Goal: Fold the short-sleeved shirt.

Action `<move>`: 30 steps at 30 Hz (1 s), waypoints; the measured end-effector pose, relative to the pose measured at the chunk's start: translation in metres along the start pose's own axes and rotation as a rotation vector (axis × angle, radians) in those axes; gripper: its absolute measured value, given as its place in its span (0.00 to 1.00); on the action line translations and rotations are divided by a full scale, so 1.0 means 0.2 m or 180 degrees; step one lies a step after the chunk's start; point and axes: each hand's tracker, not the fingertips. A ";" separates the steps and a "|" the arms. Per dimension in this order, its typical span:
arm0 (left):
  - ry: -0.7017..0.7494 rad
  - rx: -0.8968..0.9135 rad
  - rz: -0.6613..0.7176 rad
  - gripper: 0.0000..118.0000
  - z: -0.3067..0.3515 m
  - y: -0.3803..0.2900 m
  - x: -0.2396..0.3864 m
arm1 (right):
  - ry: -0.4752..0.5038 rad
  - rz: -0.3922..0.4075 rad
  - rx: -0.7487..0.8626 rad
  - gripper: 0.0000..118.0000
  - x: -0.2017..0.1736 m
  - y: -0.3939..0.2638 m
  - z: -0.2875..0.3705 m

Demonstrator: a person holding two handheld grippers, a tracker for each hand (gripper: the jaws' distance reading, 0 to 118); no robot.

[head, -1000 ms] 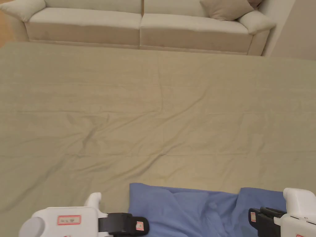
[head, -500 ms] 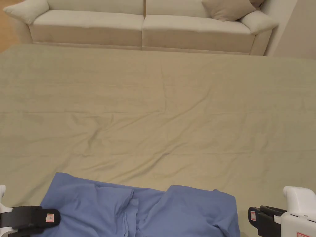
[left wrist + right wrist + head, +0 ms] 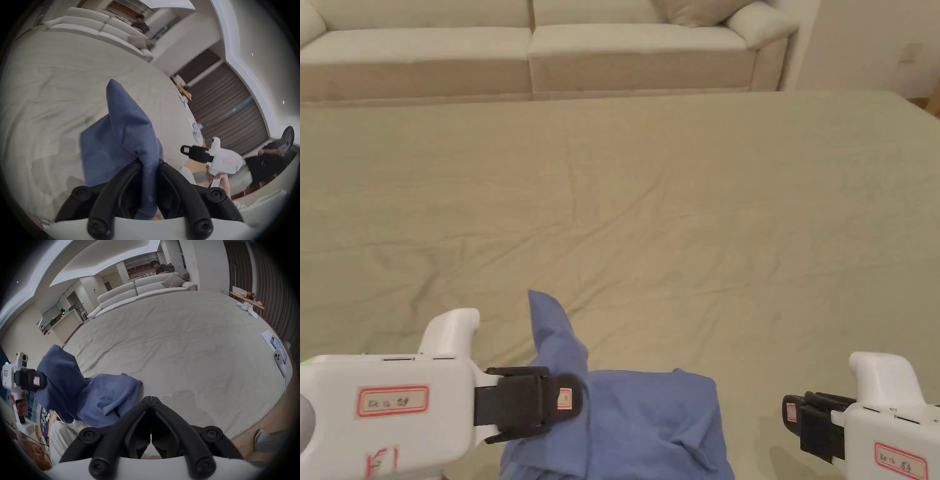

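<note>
- Clearly, the left gripper (image 3: 148,164) is clamped on a bunched fold of the blue short-sleeved shirt (image 3: 640,425), lifting one corner while the rest trails on the sheet-covered bed (image 3: 687,206) near its front edge.
- Pinching several layers risks an uneven spread; the crumpled cloth may stay twisted.
- Meanwhile the right gripper (image 3: 151,398) is closed on nothing, well apart, so the hanging weight could slide the shirt off the edge.

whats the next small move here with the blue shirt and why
Probably bring the right gripper across and take a free edge of the shirt. The left gripper is shut on a bunch of the cloth and holds it up, while the rest lies crumpled on the bed sheet. The right one is shut, holds nothing and sits apart from it. Two grips would let the shirt be spread flat.
</note>
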 end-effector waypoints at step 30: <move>0.0645 -0.0676 -0.0072 0.01 -0.76 -0.11 0.15 | -0.0060 -0.0349 -0.0016 0.00 0.21 -0.09 0.03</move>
